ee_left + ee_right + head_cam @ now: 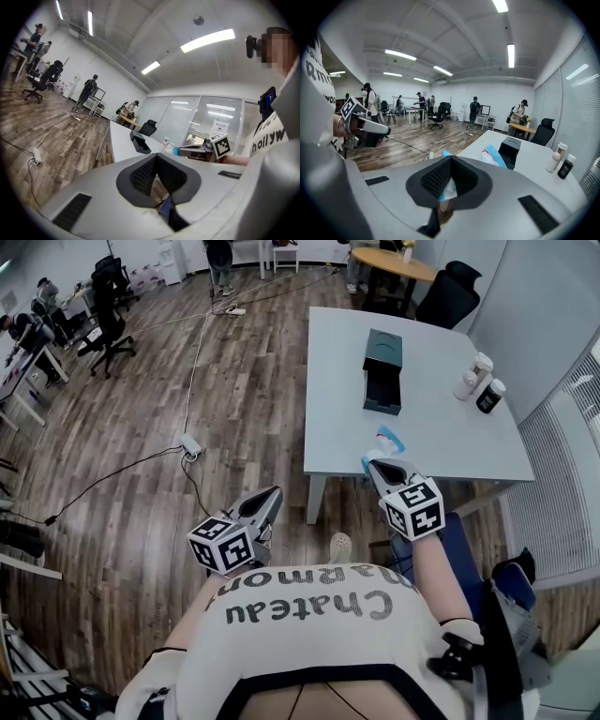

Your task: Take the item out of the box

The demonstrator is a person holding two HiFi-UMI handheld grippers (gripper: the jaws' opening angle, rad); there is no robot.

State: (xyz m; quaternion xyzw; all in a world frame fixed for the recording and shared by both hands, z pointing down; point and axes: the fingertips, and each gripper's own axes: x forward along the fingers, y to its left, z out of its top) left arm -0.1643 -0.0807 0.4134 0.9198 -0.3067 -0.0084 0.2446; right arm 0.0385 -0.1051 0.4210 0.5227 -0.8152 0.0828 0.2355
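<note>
The right claw is pressed together on a blue-and-white packet. In the right gripper view a strip of that packet sits pinched between the pads, and its loose end stands up past the claw tip. In the head view the packet is right of centre, over the near edge of the white table. It is out of the dark box and well apart from it.

The box lies in the upper middle of the table. Its two dark parts lie end to end, and the nearer part is open on top. To the right of the box stand a white bottle and a dark bottle with a white cap, just beside each other.

The left claw is low in the head view, left of centre, over the wooden floor and off the table. Its pads are closed against each other with nothing between them.

A power strip with trailing cables lies on the floor to the left of the table. Black office chairs stand in the upper left of the frame.
</note>
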